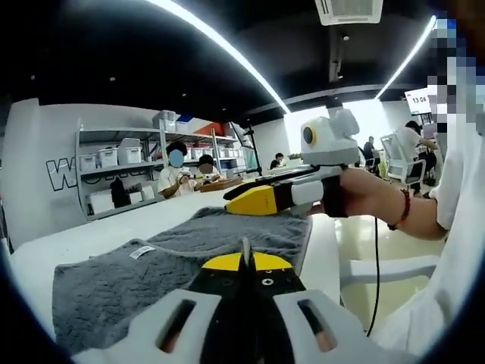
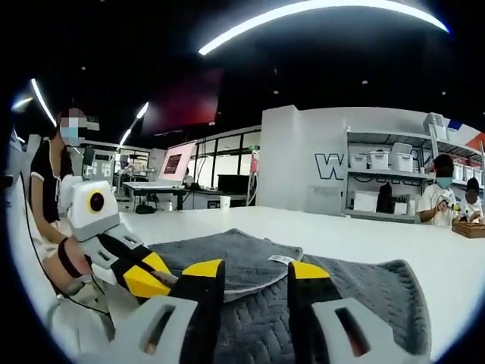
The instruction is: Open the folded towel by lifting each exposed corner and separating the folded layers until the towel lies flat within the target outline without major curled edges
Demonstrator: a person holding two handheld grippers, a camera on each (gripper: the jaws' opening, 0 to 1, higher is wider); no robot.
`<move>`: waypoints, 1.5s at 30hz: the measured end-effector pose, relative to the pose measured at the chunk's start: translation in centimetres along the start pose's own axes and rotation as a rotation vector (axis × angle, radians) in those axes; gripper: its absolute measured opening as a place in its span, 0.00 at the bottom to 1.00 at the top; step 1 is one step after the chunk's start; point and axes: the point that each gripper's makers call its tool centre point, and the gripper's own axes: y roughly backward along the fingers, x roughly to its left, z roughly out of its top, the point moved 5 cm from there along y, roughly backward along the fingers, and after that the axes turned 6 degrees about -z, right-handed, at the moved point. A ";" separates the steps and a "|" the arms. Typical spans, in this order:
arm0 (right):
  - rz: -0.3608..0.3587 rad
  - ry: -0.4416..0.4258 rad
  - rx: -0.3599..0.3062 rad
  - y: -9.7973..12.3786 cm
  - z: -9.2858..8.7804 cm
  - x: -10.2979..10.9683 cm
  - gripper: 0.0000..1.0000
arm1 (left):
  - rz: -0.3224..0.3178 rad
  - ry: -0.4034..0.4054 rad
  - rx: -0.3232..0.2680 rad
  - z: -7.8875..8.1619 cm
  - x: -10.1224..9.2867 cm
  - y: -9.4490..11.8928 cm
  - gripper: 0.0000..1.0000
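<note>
Left tongs (image 1: pixel 244 262) are pressed together low over the grey towel (image 1: pixel 174 273) on the white table (image 1: pixel 91 239) — likely pinning it — while right tongs (image 2: pixel 254 277) hover apart, ready for a corner.

towel (image 2: pixel 318 303) near edge behind right tongs (image 2: pixel 254 284), label (image 2: pixel 281 259) unreadable

Left tool (image 1: pixel 245 262) sits low in the left gripper view, its yellow-tipped jaws pressed together over the grey towel (image 1: pixel 151 277). The towel sprawls across the white worktop (image 1: pixel 98 235), a small white label (image 1: pixel 141 252) showing near its edge. Right tool (image 1: pixel 254 201) hovers above the towel's far side, held by a hand (image 1: pixel 364 193). Shelving with bins (image 1: pixel 121 171) stands behind.
</note>
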 end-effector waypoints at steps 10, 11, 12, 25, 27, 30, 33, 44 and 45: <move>0.029 0.000 0.015 -1.4 0.3 0.4 0.29 | -0.037 0.066 -0.043 0.3 -0.3 0.5 0.01; 0.037 -0.001 0.014 -1.6 0.3 0.5 0.29 | -0.028 0.063 -0.054 0.4 -0.1 0.7 0.01; 0.038 -0.003 0.017 -1.8 0.3 0.5 0.29 | -0.025 0.060 -0.059 0.4 -0.1 0.8 0.01; 0.032 -0.006 0.038 -3.5 0.3 0.1 0.29 | -0.005 0.066 -0.079 0.5 -0.1 1.4 0.01; 0.040 -0.021 0.026 -3.8 0.5 0.1 0.29 | -0.003 0.070 -0.081 0.5 0.0 1.5 0.01; 0.038 -0.016 0.031 -4.4 0.6 0.2 0.29 | -0.007 0.078 -0.084 0.5 0.0 1.7 0.01; 0.039 -0.019 0.037 -4.7 0.5 0.3 0.29 | -0.002 0.081 -0.091 0.5 0.1 1.8 0.01; 0.044 0.001 0.092 -7.1 -0.4 0.3 0.30 | 0.005 0.076 -0.089 0.4 0.1 2.2 0.01; 0.044 0.003 0.095 -7.3 -0.4 0.3 0.30 | 0.012 0.072 -0.094 0.5 0.1 2.3 0.01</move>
